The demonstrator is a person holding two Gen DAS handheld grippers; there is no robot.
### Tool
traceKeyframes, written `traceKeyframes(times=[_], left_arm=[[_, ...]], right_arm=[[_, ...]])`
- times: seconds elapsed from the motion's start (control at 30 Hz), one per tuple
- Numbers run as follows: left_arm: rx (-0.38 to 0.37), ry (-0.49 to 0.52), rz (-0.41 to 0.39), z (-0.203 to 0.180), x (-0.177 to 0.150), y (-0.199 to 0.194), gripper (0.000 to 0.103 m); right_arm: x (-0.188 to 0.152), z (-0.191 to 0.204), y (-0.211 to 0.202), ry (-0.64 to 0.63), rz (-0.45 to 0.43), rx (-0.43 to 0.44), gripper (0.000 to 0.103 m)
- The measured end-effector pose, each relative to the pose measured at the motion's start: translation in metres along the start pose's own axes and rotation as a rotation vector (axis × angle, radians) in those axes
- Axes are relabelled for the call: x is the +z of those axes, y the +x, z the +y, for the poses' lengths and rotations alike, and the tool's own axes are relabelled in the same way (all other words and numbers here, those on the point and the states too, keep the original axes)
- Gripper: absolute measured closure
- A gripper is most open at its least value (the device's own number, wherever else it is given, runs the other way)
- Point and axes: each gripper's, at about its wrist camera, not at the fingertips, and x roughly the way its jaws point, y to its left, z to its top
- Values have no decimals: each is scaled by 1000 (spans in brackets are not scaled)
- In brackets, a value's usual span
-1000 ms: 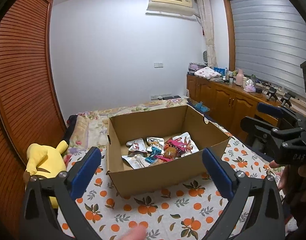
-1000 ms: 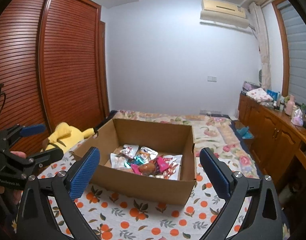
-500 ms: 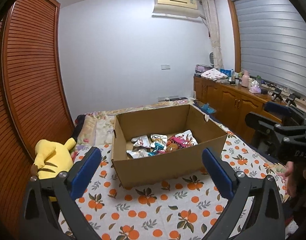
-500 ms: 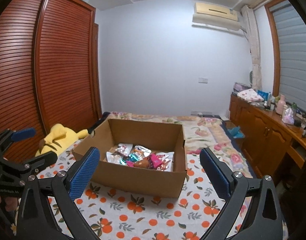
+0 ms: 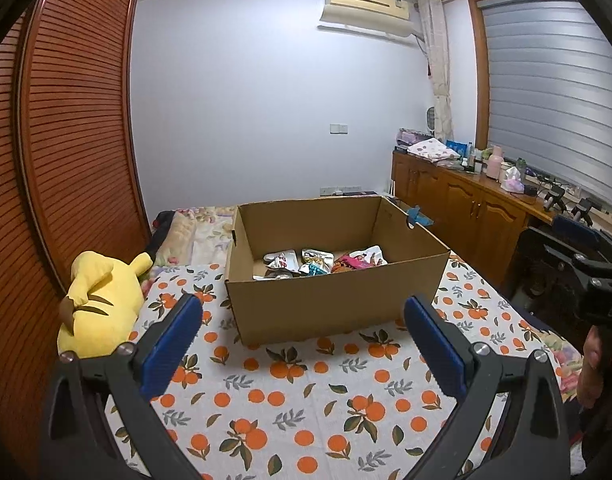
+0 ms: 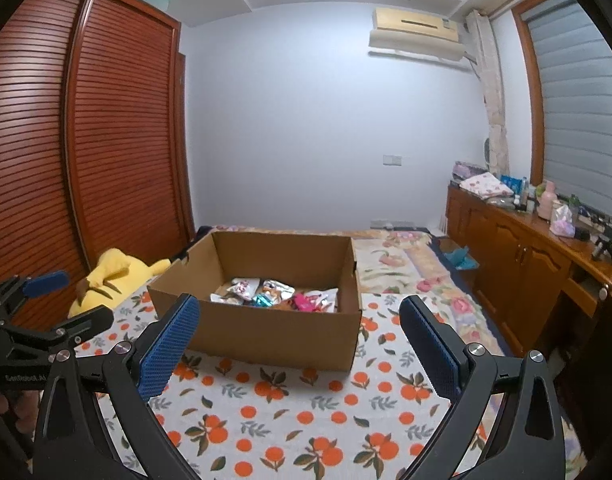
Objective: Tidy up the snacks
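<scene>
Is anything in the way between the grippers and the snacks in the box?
Only the box's own near wall. The snacks lie low behind it, so the left gripper and right gripper, both open, would probably go over the rim. Nothing else sits on the bedsheet between.

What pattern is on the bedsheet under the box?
Oranges with green leaves on white bedsheet, under the box; clearest in the left wrist view.
</scene>
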Motion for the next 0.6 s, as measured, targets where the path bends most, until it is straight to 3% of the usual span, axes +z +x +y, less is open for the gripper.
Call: traceKeyframes(times=[0.6], left_arm=[[32, -2, -3, 7, -15, -2, 1]], right_arm=[[-17, 6, -6, 2, 3, -5, 1]])
